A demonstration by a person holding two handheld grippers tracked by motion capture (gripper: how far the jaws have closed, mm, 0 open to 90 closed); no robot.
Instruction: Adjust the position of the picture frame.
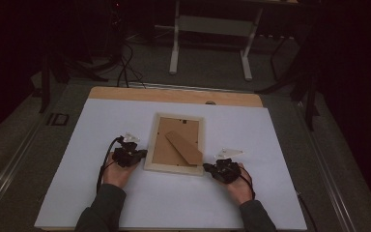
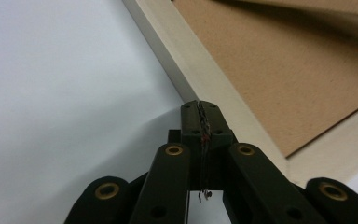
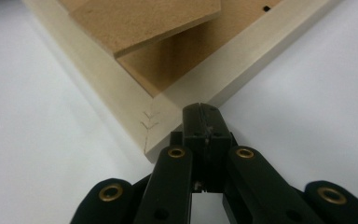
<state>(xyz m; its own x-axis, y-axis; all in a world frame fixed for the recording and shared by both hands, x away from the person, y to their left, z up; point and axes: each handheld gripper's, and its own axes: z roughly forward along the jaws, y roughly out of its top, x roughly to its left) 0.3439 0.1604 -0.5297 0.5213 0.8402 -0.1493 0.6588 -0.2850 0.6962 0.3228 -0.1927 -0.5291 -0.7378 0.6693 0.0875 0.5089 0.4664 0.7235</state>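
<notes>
A pale wooden picture frame (image 1: 150, 145) lies face down in the middle of the white table top, its brown backing board (image 1: 166, 145) up and a brown stand flap (image 1: 186, 147) lifted across it. My left gripper (image 1: 144, 152) is shut, with its tips against the frame's left rail (image 2: 200, 70). My right gripper (image 1: 206, 167) is also shut, with its tips at the frame's near right corner (image 3: 168, 116). Neither holds anything. In the right gripper view the flap (image 3: 140, 21) overhangs the backing.
The white sheet (image 1: 101, 130) covers a wooden table (image 1: 125, 93). Dark floor, cables (image 1: 123, 67) and a white stand's legs (image 1: 174, 53) lie beyond the far edge. The person's forearms come in from the bottom.
</notes>
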